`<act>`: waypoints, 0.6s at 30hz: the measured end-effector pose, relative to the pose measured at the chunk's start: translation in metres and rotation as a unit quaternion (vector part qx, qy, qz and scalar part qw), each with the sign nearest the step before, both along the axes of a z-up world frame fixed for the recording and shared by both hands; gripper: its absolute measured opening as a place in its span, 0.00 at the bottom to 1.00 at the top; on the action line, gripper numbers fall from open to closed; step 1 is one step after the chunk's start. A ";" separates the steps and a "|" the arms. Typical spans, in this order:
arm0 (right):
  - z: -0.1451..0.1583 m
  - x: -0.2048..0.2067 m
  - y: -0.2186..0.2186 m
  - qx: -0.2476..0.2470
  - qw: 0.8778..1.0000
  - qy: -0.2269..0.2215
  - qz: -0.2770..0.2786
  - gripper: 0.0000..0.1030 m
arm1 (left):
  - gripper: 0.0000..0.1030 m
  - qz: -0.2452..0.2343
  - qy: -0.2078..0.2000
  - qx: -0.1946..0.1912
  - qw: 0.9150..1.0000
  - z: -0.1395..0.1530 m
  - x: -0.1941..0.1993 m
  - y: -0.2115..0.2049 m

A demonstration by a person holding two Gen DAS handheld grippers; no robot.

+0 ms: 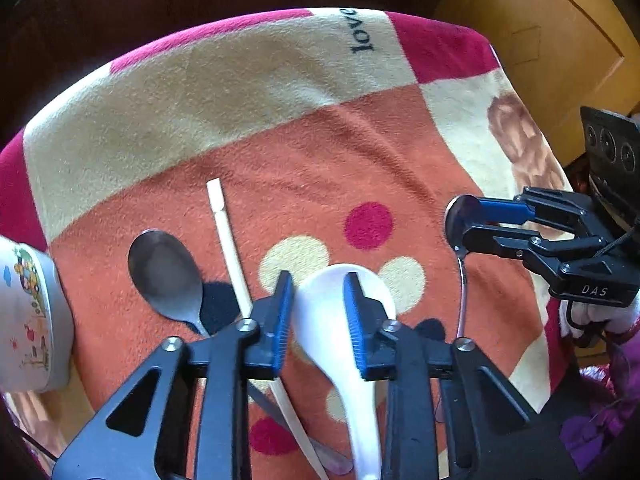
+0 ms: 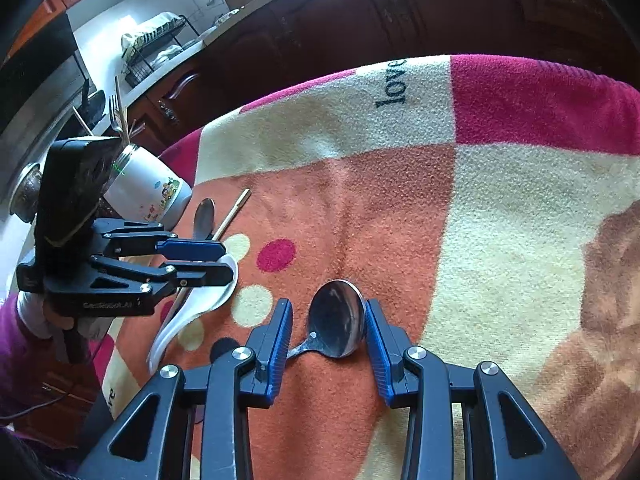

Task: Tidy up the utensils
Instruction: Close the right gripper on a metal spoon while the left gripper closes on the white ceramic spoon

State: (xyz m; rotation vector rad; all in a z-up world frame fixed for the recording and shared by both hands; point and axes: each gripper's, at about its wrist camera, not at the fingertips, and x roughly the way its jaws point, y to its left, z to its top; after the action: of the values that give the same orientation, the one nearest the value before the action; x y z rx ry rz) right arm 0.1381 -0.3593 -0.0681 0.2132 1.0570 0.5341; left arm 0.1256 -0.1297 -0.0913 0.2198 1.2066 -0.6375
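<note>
My left gripper is shut on a white ceramic spoon, its blue pads pressing the sides where the bowl meets the handle. The right wrist view shows that same gripper low over the blanket with the white spoon trailing toward the camera. My right gripper is shut on the bowl of a metal spoon; its thin handle hangs down from the jaws. A second metal spoon and a pale chopstick lie on the blanket to the left of my left gripper.
A patterned fleece blanket covers the table. A white cartoon-printed cup stands at its left edge with a fork and sticks in it. Dark wooden cabinets run behind, and a kitchen counter carries a dish rack.
</note>
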 end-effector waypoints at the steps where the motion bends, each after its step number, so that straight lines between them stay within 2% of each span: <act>1: 0.000 0.000 0.000 0.000 1.000 0.000 0.000 0.33 | 0.22 0.002 0.004 -0.004 1.000 0.000 0.000 0.003; 4: 0.000 -0.001 -0.001 0.006 1.000 0.001 -0.001 0.33 | 0.22 0.003 0.019 -0.007 1.000 -0.003 0.000 0.010; 11: -0.004 0.001 -0.006 0.026 1.000 0.003 -0.004 0.33 | 0.22 0.004 0.023 -0.014 1.000 -0.006 -0.006 0.004; 13: -0.005 0.000 -0.007 0.027 1.000 0.000 -0.011 0.22 | 0.15 0.009 0.019 -0.015 1.000 -0.006 -0.008 0.003; 14: -0.006 0.000 -0.007 0.019 1.000 -0.002 -0.016 0.13 | 0.12 0.012 0.016 -0.016 1.000 -0.006 -0.009 0.002; 15: -0.006 -0.001 -0.007 0.008 1.000 -0.005 -0.022 0.07 | 0.11 0.019 0.011 -0.019 1.000 -0.005 -0.010 0.003; 18: 0.000 -0.003 -0.010 0.010 0.999 -0.012 -0.035 0.04 | 0.06 0.039 0.008 -0.040 0.998 0.001 -0.016 0.013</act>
State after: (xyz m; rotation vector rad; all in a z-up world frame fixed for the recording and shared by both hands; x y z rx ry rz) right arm 0.1351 -0.3691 -0.0685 0.2597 1.0166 0.4829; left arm 0.1099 -0.1166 -0.0906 0.1012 1.1962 -0.6191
